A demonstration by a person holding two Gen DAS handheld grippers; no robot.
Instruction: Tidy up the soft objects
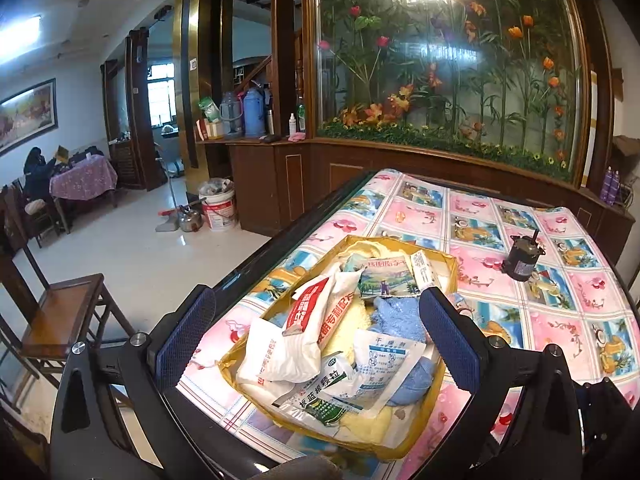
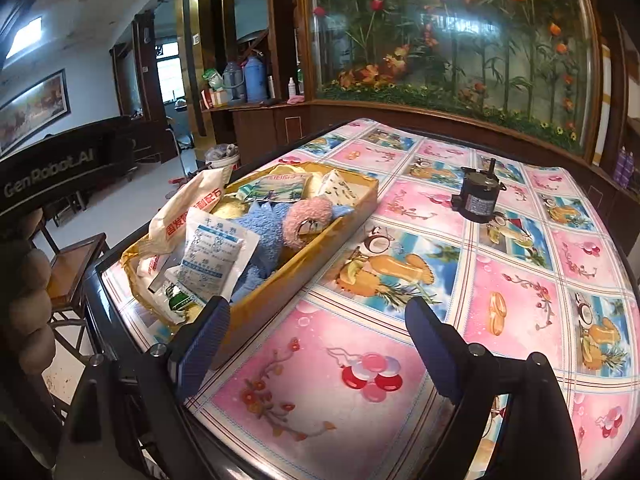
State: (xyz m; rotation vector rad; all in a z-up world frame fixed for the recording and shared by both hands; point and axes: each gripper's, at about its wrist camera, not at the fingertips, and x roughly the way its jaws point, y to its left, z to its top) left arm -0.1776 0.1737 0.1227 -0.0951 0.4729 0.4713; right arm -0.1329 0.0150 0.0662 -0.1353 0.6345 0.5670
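A shallow yellow cardboard box (image 1: 400, 450) lies on the flowered tablecloth. It holds white packets (image 1: 288, 352), a desiccant sachet (image 1: 384, 364), a blue fluffy cloth (image 1: 396, 316) and a yellow fluffy one (image 1: 376, 424). My left gripper (image 1: 316, 336) hovers open in front of the box, whose contents show between its fingers without touching them. My right gripper (image 2: 318, 344) stands open over bare tablecloth, just right of the box (image 2: 304, 276). From there I see a pink fluffy piece (image 2: 308, 216) on the blue cloth (image 2: 264, 240), beside the sachet (image 2: 208, 256).
A small black motor (image 1: 520, 260) (image 2: 476, 196) stands on the table (image 2: 500, 280) right of the box. The left gripper's black housing (image 2: 52, 172) and a hand (image 2: 34, 280) fill the right wrist view's left edge. A wooden chair (image 1: 64, 312) stands at the table's left; a glass flower cabinet (image 1: 440, 80) stands behind.
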